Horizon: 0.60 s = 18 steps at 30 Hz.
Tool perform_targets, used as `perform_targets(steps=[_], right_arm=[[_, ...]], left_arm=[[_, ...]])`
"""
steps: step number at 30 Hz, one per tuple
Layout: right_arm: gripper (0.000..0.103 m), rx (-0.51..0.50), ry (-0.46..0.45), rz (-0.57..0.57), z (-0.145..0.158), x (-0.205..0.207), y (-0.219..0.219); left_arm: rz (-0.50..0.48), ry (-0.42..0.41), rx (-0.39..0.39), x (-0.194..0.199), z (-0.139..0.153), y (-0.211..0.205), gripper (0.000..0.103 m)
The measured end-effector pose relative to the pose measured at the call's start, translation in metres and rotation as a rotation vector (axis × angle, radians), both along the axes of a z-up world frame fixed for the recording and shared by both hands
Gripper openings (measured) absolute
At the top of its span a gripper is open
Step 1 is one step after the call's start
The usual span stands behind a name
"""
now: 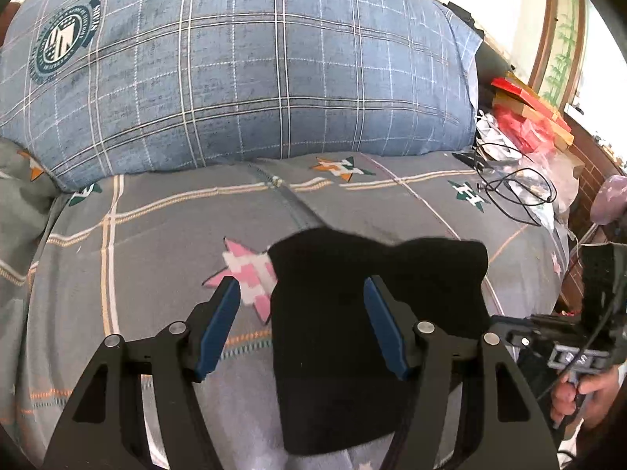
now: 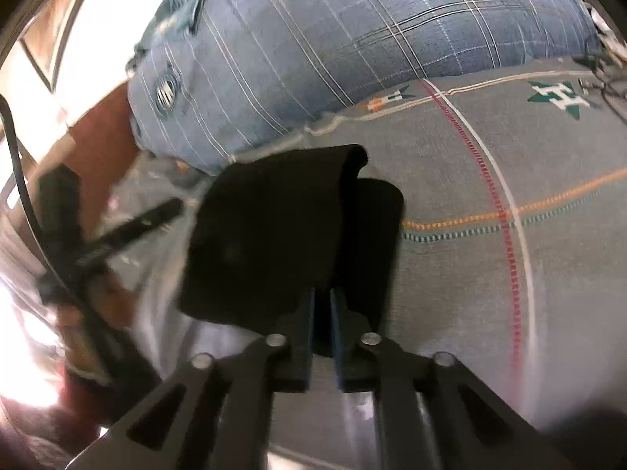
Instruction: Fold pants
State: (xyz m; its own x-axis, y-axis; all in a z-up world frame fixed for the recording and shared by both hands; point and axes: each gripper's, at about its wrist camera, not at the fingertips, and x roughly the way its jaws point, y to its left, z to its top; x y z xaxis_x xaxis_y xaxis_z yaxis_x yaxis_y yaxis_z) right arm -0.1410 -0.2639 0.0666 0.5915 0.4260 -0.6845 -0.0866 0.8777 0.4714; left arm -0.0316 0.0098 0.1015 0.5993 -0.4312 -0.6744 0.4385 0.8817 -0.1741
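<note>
The black pants (image 1: pixel 352 313) lie folded into a compact bundle on the grey patterned bedspread (image 1: pixel 156 235). My left gripper (image 1: pixel 301 290) is open just above the bundle's left edge, its blue pads apart, holding nothing. In the right wrist view the pants (image 2: pixel 274 235) hang in front of the camera and my right gripper (image 2: pixel 322 297) is shut on their near edge, lifting the cloth. The right gripper's body also shows at the right of the left wrist view (image 1: pixel 568 344), held by a hand. The left gripper appears blurred at the left of the right wrist view (image 2: pixel 117 231).
A large blue plaid pillow (image 1: pixel 235 70) lies across the back of the bed. Red boxes (image 1: pixel 525 113), plastic bags and a black cable (image 1: pixel 517 192) clutter the bed's right side. Blue jeans (image 2: pixel 176 23) lie beyond the pillow.
</note>
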Motion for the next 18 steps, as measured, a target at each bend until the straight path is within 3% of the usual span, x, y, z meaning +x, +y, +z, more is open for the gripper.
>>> perform_targets(steps=[2, 8, 10, 11, 12, 13, 14, 16, 18], right_arm=[[0.057, -0.056, -0.031, -0.025, 0.007, -0.001, -0.001], [0.058, -0.038, -0.130, -0.005, 0.030, 0.014, 0.005], [0.057, -0.089, -0.133, 0.002, 0.030, 0.027, 0.013], [0.050, -0.129, -0.112, -0.004, 0.025, 0.038, 0.018], [0.016, -0.138, -0.087, 0.005, 0.018, 0.048, 0.022], [0.002, -0.131, -0.075, 0.013, 0.015, 0.053, 0.023], [0.002, -0.129, -0.087, 0.021, 0.016, 0.049, 0.023], [0.001, -0.153, -0.124, 0.043, 0.023, 0.038, 0.023], [0.001, -0.183, -0.092, 0.026, 0.018, 0.034, 0.019]], left_arm=[[-0.014, -0.012, 0.006, 0.007, 0.003, -0.008, 0.065], [-0.005, 0.036, 0.044, 0.036, -0.008, -0.030, 0.065], [0.007, 0.058, 0.059, 0.044, -0.015, -0.035, 0.065], [0.012, 0.068, 0.067, 0.046, -0.018, -0.036, 0.065], [0.019, 0.079, 0.073, 0.048, -0.021, -0.037, 0.065], [0.023, 0.086, 0.071, 0.049, -0.023, -0.036, 0.065], [0.026, 0.096, 0.060, 0.050, -0.025, -0.034, 0.066], [0.045, 0.110, 0.050, 0.053, -0.031, -0.032, 0.078], [0.057, 0.137, 0.043, 0.058, -0.042, -0.033, 0.083]])
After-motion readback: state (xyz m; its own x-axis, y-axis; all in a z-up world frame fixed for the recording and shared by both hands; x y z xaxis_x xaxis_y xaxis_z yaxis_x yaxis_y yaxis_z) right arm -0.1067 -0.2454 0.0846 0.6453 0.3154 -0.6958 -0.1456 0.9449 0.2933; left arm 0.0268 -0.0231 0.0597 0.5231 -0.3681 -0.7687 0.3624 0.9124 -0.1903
